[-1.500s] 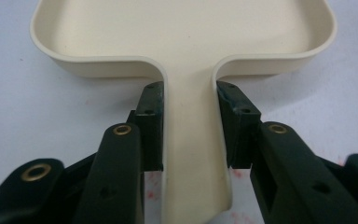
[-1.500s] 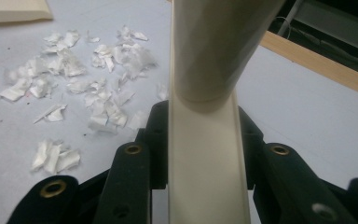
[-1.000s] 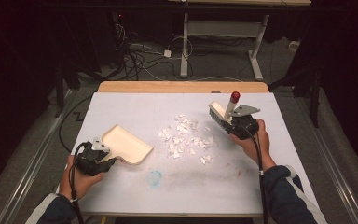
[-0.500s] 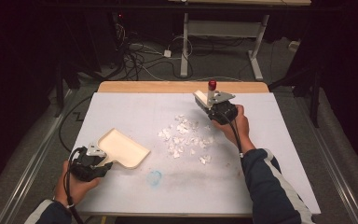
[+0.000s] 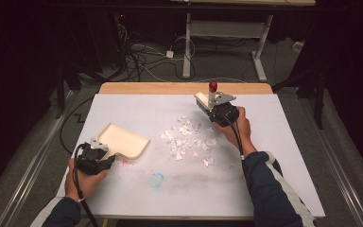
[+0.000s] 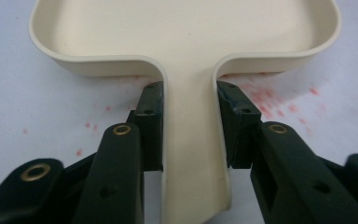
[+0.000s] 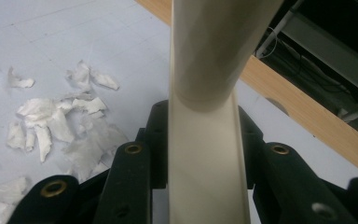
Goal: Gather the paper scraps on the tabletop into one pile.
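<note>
Dustpan (image 5: pixel 125 140) sits flat near the table's (image 5: pixel 288 156) left edge, left gripper (image 6: pixel 189 126) clamped on its handle. Right gripper (image 7: pixel 204 140) grips the brush (image 5: pixel 211 98) handle beyond the paper scraps (image 5: pixel 186 139), close to the wooden far edge; bare tabletop lies nearer the person. Bristles are hard to make out

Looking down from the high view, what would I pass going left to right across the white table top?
Left gripper clamped on the handle of the cream dustpan → blue smudge → scattered white paper scraps → right gripper holding the small brush with the red-tipped handle.
</note>
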A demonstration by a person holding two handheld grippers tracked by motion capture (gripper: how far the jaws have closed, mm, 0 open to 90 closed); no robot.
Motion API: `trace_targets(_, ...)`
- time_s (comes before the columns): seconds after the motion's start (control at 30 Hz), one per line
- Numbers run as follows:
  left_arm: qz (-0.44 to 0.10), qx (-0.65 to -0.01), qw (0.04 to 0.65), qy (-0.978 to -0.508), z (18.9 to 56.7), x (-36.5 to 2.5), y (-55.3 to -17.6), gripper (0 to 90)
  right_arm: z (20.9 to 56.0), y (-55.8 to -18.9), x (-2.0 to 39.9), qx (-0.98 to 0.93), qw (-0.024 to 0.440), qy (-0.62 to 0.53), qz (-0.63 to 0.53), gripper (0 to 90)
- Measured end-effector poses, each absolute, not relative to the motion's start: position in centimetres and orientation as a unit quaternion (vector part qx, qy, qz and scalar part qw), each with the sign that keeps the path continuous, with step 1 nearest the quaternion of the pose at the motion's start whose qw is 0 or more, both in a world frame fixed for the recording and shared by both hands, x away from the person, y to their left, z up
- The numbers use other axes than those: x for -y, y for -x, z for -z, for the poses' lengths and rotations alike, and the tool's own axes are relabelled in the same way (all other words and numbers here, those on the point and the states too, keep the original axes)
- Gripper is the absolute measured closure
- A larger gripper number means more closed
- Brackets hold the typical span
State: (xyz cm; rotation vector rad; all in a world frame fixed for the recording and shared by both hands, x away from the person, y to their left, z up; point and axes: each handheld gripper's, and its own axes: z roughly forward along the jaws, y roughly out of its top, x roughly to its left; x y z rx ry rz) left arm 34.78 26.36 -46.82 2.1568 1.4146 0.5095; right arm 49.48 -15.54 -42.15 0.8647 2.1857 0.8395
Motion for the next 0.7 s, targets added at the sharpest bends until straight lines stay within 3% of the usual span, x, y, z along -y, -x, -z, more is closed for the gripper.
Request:
trace_targets(0.23,-0.191,-0.573,0.259,-0.754,47.9,-26.2,-37.0,63.1,42.1,-49.7,15.6,-0.835,0.323,-0.321,-0.31,67.8)
trace_targets(0.4,-0.195,-0.564,0.259,-0.759,48.0,-25.8,-36.8,53.0,42.8,-50.0,14.2,-0.843,0.317,-0.309,-0.305,67.7)
trace_targets(0.63,-0.19,-0.55,0.263,-0.769,48.0,-25.6,-36.4,47.4,43.3,-50.1,12.2,-0.854,0.309,-0.286,-0.306,67.8)
trace_targets(0.7,-0.196,-0.541,0.264,-0.774,47.9,-25.3,-36.1,41.2,43.5,-50.1,11.5,-0.861,0.306,-0.274,-0.301,67.8)
